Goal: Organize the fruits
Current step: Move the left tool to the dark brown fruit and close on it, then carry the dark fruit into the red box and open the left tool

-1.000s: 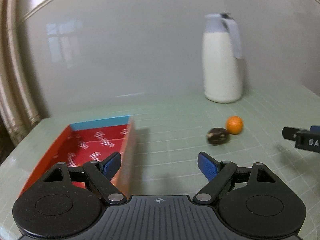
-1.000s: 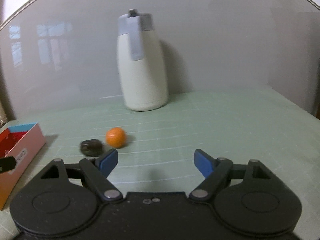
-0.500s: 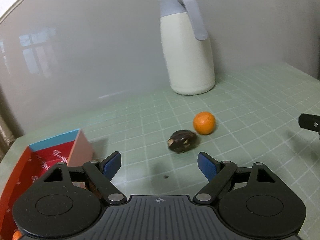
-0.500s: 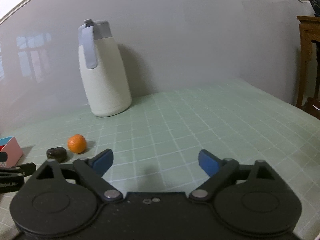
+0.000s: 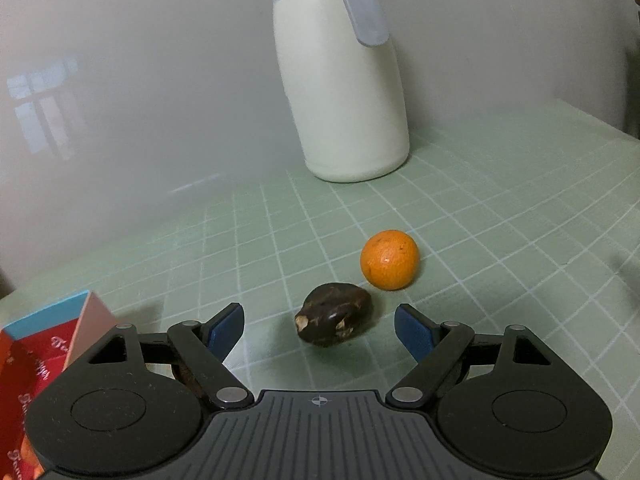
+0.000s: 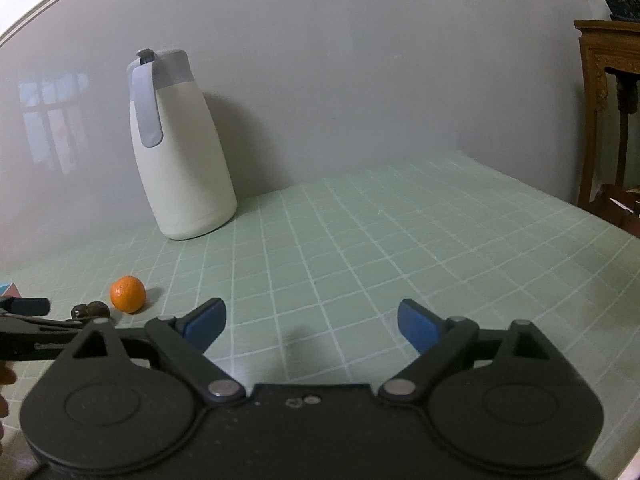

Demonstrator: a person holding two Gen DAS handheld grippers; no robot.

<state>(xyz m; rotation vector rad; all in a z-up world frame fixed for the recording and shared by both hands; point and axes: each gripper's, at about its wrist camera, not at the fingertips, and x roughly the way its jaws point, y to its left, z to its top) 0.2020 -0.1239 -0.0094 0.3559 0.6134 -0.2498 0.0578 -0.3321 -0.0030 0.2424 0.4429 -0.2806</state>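
A dark brown, wrinkled fruit (image 5: 334, 314) lies on the green gridded table, with a small orange (image 5: 389, 259) just behind it to the right. My left gripper (image 5: 319, 327) stands open, and the dark fruit sits between its blue pads without touching them. At the lower left is a corner of the red box (image 5: 36, 360) with a blue rim. In the right wrist view the orange (image 6: 128, 294) and the dark fruit (image 6: 91, 309) lie far left. My right gripper (image 6: 312, 326) is open over bare table, nothing between its fingers.
A tall cream jug (image 5: 340, 80) with a grey lid and handle stands at the back by the grey wall; the same jug (image 6: 180, 152) shows in the right wrist view. Wooden furniture (image 6: 608, 100) stands beyond the table's right edge. The left gripper (image 6: 24, 312) enters the right view at far left.
My left gripper swung right from the red box and closed in on the dark fruit, which now lies between its pads. My right gripper widened and turned right, away from the fruits.
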